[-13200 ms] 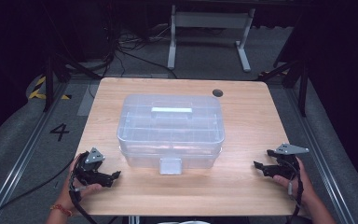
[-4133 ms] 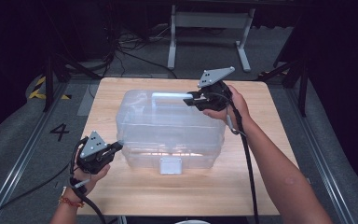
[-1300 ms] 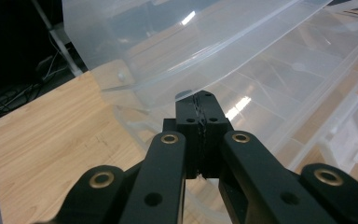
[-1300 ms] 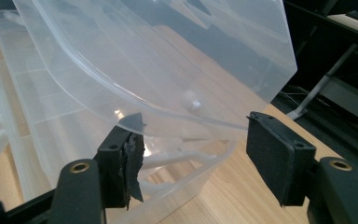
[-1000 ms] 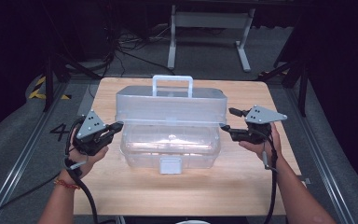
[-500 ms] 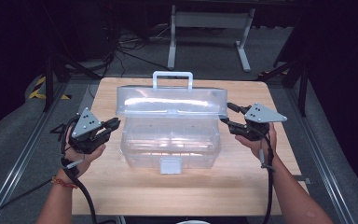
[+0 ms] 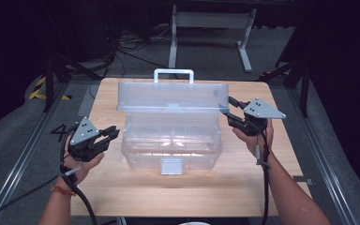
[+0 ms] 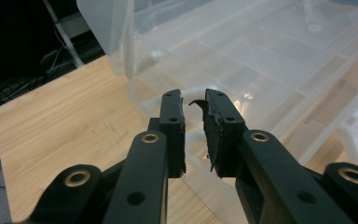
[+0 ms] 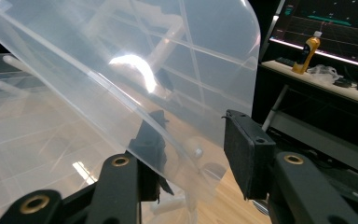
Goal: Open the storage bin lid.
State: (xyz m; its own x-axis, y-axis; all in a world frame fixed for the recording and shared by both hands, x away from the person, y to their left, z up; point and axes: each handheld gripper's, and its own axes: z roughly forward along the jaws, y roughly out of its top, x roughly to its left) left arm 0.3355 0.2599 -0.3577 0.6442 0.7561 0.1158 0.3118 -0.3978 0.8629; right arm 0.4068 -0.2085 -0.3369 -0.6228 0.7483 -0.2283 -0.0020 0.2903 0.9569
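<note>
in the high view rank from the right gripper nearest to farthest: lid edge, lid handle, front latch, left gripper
1. Lid edge: right at the right gripper, between its jaws.
2. Lid handle: up at the lid's top.
3. Front latch: bin's near wall; close to the handle's rank.
4. Left gripper: across the bin.

Both forearms come in from the bottom. Left tool (image 7: 104, 136) is held low in the left hand (image 7: 77, 157), jaws a narrow gap apart, gripping nothing. Right tool (image 7: 229, 108) sits higher in the right hand (image 7: 255, 136), jaws spread wide and angled up.
</note>
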